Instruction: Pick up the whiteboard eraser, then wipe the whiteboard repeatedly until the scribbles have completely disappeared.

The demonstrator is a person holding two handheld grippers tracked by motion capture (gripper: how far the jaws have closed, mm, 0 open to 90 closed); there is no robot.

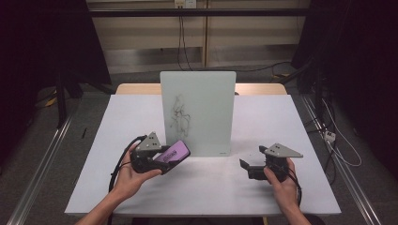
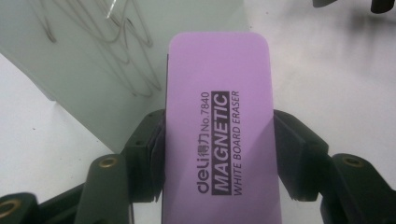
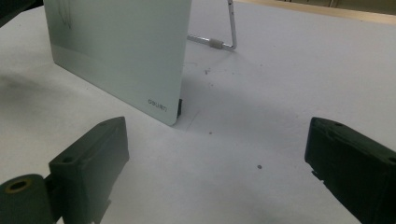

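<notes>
- Your left gripper [image 1: 162,157] clamps the purple rectangular magnetic whiteboard eraser [image 2: 223,135], just near of the upright scribbled white glass board [image 1: 197,110].
- Your right gripper [image 1: 247,165] rests on the white table [image 1: 281,122], jaws spread wide and holding nothing.

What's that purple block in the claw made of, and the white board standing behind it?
The purple eraser, gripped in the left claw, looks like smooth matte plastic: even colour, rounded corners, crisp printed lettering. The board looks like glossy glass or coated panel, judging by its pale greenish sheen and thin rounded edge; which one is hard to tell. Its rear stand looks like bare metal rod.
</notes>
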